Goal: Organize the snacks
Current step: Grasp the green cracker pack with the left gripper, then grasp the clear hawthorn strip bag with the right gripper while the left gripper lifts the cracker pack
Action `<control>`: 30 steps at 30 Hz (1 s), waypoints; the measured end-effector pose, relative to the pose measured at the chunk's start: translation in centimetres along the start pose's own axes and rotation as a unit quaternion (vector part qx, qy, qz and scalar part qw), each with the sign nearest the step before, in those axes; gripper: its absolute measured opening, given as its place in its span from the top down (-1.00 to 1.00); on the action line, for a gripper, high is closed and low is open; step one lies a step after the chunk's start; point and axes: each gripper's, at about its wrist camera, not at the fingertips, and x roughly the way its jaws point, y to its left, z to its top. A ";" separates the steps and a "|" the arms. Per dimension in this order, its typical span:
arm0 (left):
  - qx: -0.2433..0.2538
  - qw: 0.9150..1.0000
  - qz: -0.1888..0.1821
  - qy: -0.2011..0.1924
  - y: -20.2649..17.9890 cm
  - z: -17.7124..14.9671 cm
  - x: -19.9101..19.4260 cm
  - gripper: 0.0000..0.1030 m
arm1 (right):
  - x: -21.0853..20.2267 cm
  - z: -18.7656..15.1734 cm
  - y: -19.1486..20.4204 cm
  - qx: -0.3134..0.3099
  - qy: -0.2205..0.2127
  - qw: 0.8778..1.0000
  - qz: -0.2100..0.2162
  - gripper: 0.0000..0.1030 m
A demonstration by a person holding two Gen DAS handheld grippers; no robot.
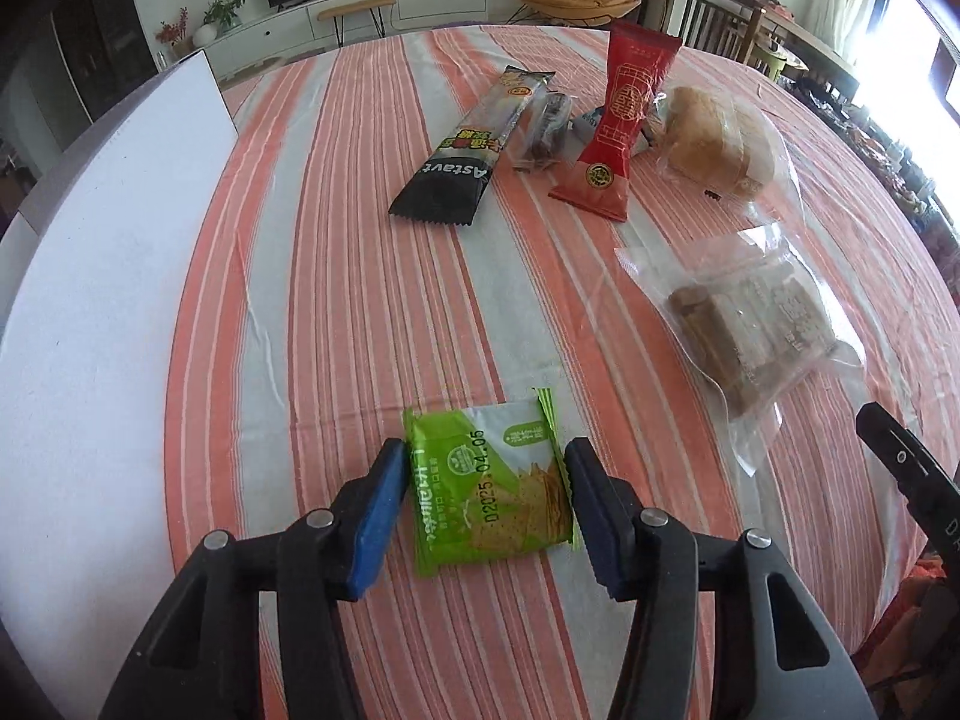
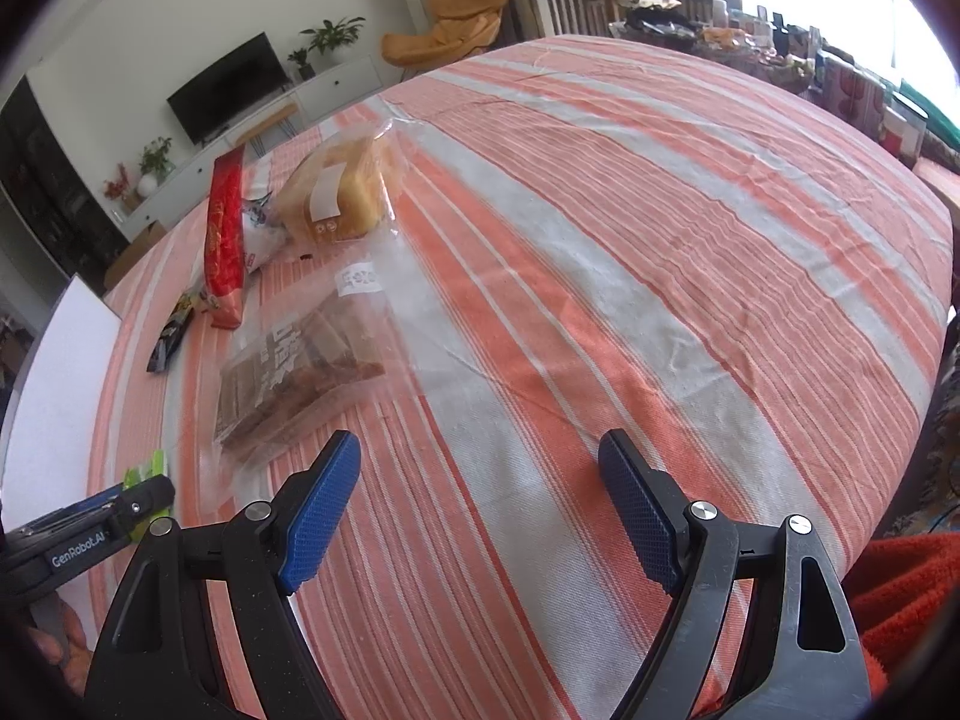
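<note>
A green cracker packet [image 1: 489, 489] lies flat on the striped cloth between the blue pads of my left gripper [image 1: 480, 468]. The jaws stand open, one on each side of the packet, close to its edges. Farther off lie a black snack bar [image 1: 462, 150], a small dark packet [image 1: 543, 129], a red packet [image 1: 618, 120], bagged yellow bread [image 1: 717, 141] and a clear bag of brown slices [image 1: 750, 324]. My right gripper [image 2: 480, 468] is open and empty over bare cloth, to the right of the brown slices bag [image 2: 294, 378]. The bread [image 2: 345, 189] and red packet [image 2: 225, 240] lie beyond.
A white board [image 1: 102, 276] lies at the table's left edge. The left gripper [image 2: 90, 531] shows at the lower left of the right wrist view. Chairs and a cluttered side table stand beyond the table's far edge.
</note>
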 end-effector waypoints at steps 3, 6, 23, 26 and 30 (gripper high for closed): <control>-0.006 1.000 0.013 -0.023 0.2 -0.6 0.1 -0.35 | 0.0 0.0 0.0 0.000 0.000 1.000 0.000 -0.63; -0.027 0.999 0.016 -0.038 1.1 -1.5 0.2 -0.70 | 0.0 -0.1 0.0 0.001 0.000 1.000 0.001 -0.63; -0.032 0.996 0.026 -0.076 1.9 -2.6 0.4 -1.00 | 0.1 -0.1 0.3 -0.004 0.003 1.000 0.002 -0.71; -0.032 0.996 0.026 -0.076 1.8 -2.6 0.4 -1.00 | 0.2 -0.1 0.5 -0.007 0.003 1.000 -0.001 -0.71; -0.032 0.996 0.026 -0.076 1.8 -2.5 0.4 -1.00 | 0.2 -0.1 0.5 -0.007 0.003 1.000 0.000 -0.72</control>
